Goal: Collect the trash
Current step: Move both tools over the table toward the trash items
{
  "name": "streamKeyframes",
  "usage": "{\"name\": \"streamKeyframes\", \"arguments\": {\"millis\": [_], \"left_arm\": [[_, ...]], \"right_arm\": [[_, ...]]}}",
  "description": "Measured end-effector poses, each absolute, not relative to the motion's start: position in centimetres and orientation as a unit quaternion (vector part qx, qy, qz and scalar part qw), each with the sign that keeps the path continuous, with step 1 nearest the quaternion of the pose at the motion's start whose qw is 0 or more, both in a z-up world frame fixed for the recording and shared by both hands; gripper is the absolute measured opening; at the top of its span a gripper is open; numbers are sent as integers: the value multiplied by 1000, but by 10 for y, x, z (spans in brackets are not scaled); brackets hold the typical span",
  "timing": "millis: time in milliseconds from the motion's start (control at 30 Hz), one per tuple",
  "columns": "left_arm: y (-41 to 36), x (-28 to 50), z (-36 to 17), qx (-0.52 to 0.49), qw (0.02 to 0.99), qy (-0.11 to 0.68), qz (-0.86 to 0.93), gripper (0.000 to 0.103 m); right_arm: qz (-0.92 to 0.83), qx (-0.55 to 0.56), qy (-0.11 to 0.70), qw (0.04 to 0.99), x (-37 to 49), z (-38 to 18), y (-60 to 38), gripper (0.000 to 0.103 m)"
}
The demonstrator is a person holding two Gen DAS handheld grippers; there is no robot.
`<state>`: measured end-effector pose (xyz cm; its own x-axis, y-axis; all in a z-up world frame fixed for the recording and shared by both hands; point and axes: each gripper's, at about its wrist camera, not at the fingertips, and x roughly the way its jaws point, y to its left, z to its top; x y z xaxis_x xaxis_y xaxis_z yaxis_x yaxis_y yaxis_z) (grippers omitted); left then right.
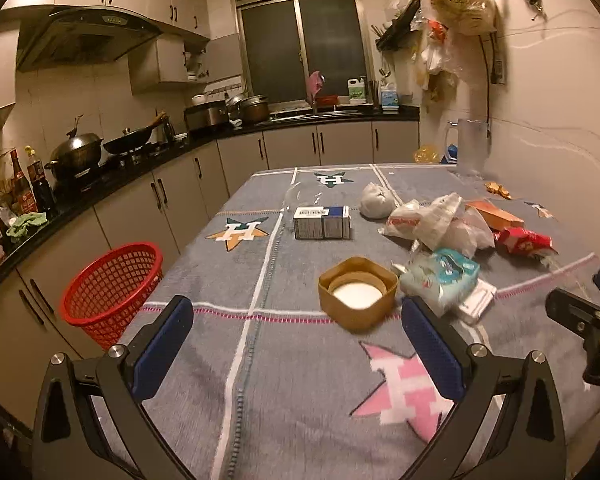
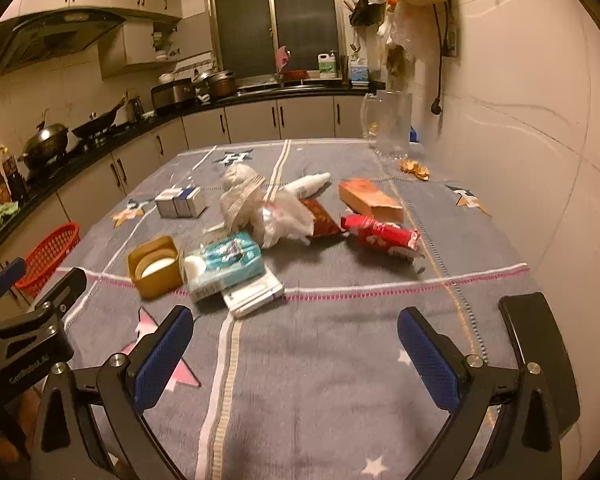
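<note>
While trash sat piled on the table, left gripper and right gripper both hovered with fingers spread wide, grasping nothing; red basket stood beside the table.

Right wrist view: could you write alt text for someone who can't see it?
Open blue-padded tongs hover empty over a blanket-covered table strewn with trash: a tissue pack, a red wrapper, a tan container. A red basket stands left.

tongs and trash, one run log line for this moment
left tongs open, empty | right tongs open, empty | trash on table untouched | red basket beside table
</note>
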<state>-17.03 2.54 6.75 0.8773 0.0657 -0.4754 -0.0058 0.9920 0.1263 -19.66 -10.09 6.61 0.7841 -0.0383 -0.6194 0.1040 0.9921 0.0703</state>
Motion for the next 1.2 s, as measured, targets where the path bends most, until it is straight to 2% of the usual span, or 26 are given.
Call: {"name": "streamKeyframes", "arguments": {"millis": [333,1200], "left_arm": [[27,-172,56,55,961,271,8,103],[38,-152,36,35,948,317,12,103]], "right_arm": [[-62,6,356,932,-195,49,-90,103],[-48,28,387,920,-181,29,-94,101]]}}
